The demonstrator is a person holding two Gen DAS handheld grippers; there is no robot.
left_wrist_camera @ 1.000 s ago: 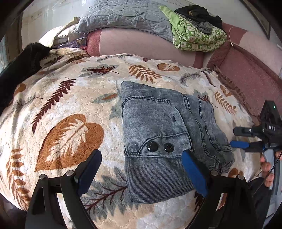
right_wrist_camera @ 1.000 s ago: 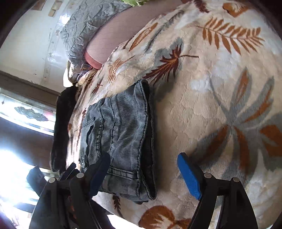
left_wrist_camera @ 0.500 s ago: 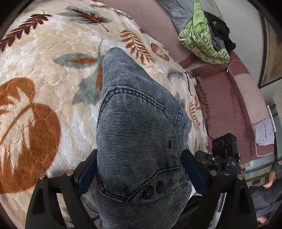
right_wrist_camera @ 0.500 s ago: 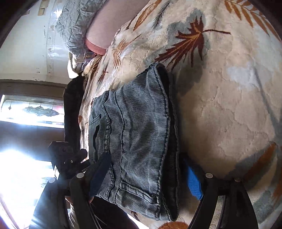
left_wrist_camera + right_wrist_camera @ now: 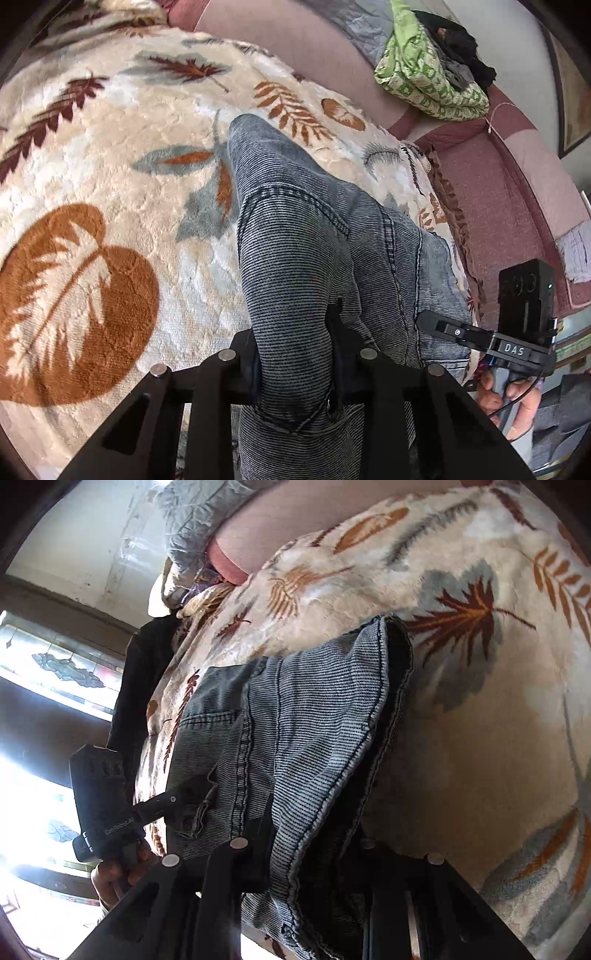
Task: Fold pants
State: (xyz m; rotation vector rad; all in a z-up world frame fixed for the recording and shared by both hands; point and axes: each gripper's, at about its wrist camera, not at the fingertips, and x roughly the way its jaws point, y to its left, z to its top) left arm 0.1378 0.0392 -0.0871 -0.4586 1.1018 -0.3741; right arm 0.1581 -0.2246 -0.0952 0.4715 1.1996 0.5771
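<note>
The folded grey-blue denim pants (image 5: 295, 236) lie on a cream blanket with a leaf print (image 5: 110, 184). My left gripper (image 5: 295, 365) is shut on the near edge of the pants, and the cloth bunches up between its jaws. My right gripper (image 5: 314, 849) is shut on the opposite side of the pants (image 5: 295, 720), where the stitched hem edge runs up from its jaws. Each gripper shows in the other's view: the right one at the pants' right edge (image 5: 480, 339), the left one at the left (image 5: 155, 805).
A pink sofa back (image 5: 295, 48) carries a grey quilt and a pile of green and black clothes (image 5: 428, 77). A dark garment (image 5: 144, 686) lies at the blanket's far side by a bright window (image 5: 55, 664).
Both grippers have moved in over the pants' edges and shut on the denim. One second ago both were open and clear of it.
</note>
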